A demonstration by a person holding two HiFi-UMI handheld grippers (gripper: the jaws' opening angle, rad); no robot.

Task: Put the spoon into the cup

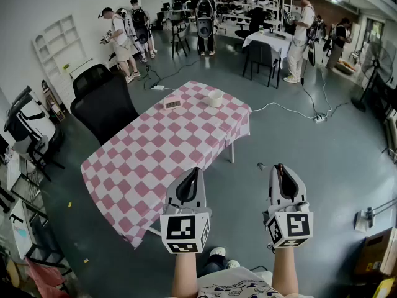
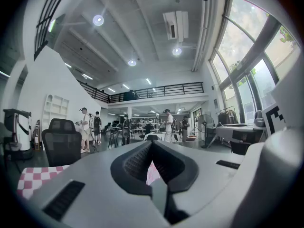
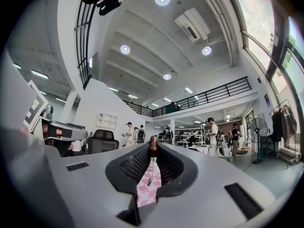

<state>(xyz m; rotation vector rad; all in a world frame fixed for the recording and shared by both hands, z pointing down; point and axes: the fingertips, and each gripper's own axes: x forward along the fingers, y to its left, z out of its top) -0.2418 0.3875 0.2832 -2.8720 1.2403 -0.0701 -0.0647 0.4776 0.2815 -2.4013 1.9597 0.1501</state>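
- The left tongs point(image 2: 152, 144) are closed and empty.
- The right tongs point(image 3: 153, 141) pinch the spoon point(image 3: 152, 149) handle, its bowl hanging down.
- The cup point(image 1: 214, 98) stands at the far end of the checkered surface point(image 1: 155, 160).

No legible text, brand, number or sign in any view.
- Left marker cube point(image 1: 184, 231), on left gripper point(image 1: 195, 170): black-and-white square code patterns only, no letters or digits.
- Right marker cube point(image 1: 289, 226), on right gripper point(image 1: 279, 166): same.
- Small box point(image 1: 172, 102), far end of checked table point(image 1: 142, 166): face markings too small to read.
- White shirt point(image 1: 239, 287), near edge: dark print, not decipherable.
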